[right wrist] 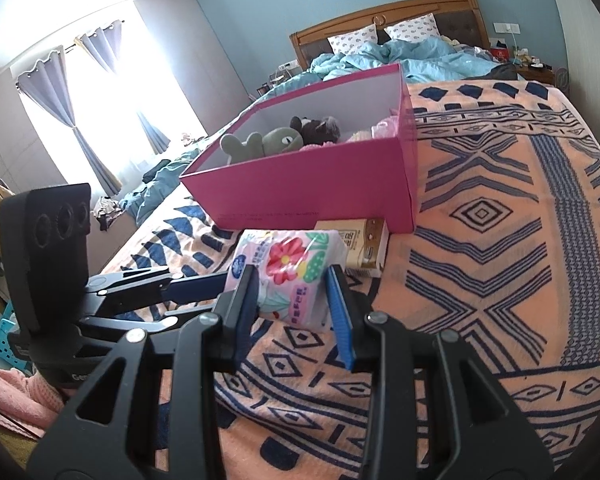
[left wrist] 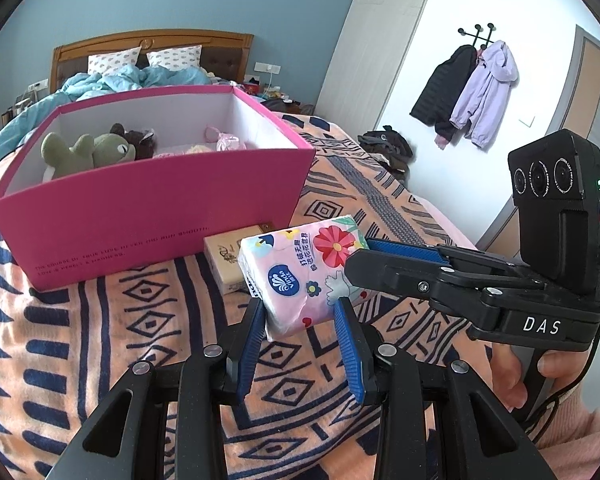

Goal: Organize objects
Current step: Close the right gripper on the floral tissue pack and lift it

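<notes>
A pink floral tissue pack (left wrist: 300, 272) is held above the patterned blanket, just in front of the pink open box (left wrist: 160, 196). My left gripper (left wrist: 300, 308) is shut on its near end. My right gripper (right wrist: 292, 276) is shut on the same tissue pack (right wrist: 288, 268) from the other side; it shows in the left wrist view (left wrist: 360, 252) reaching in from the right. The pink box (right wrist: 320, 188) holds a green plush (left wrist: 84, 152), a dark plush (left wrist: 140, 142) and pink items (left wrist: 228, 142).
A small beige box (left wrist: 228, 256) lies on the blanket against the pink box's front; it also shows in the right wrist view (right wrist: 360, 248). The blanket (right wrist: 500, 220) spreads to the right. A rumpled blue duvet (right wrist: 400, 60) and pillows lie behind the box.
</notes>
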Tool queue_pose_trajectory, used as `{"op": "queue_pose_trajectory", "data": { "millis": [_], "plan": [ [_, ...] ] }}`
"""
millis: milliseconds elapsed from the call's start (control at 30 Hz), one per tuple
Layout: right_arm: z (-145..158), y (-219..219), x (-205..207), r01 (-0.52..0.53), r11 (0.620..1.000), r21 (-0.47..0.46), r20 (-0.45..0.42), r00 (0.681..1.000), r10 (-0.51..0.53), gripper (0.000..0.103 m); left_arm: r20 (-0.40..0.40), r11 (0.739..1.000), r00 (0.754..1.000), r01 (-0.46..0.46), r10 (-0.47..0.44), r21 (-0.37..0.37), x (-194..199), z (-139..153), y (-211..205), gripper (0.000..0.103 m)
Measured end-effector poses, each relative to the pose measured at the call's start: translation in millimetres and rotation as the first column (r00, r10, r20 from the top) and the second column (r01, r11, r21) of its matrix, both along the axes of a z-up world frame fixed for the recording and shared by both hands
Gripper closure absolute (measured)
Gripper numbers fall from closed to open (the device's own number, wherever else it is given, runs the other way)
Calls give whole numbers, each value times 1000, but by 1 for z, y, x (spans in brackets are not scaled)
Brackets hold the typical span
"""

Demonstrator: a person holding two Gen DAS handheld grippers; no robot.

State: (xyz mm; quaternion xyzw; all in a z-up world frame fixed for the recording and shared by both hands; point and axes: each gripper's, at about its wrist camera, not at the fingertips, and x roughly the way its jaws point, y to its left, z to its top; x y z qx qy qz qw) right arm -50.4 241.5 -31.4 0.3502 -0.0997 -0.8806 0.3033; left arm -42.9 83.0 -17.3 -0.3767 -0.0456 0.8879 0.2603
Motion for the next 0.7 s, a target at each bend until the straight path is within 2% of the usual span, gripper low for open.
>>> {"op": "queue_pose_trajectory", "data": {
  "millis": [700],
  "plan": [
    [17, 0, -5, -6, 1000, -2, -46, 999, 6, 64, -49, 1000, 999, -4, 4, -7, -6, 16, -2, 68]
  ]
}}
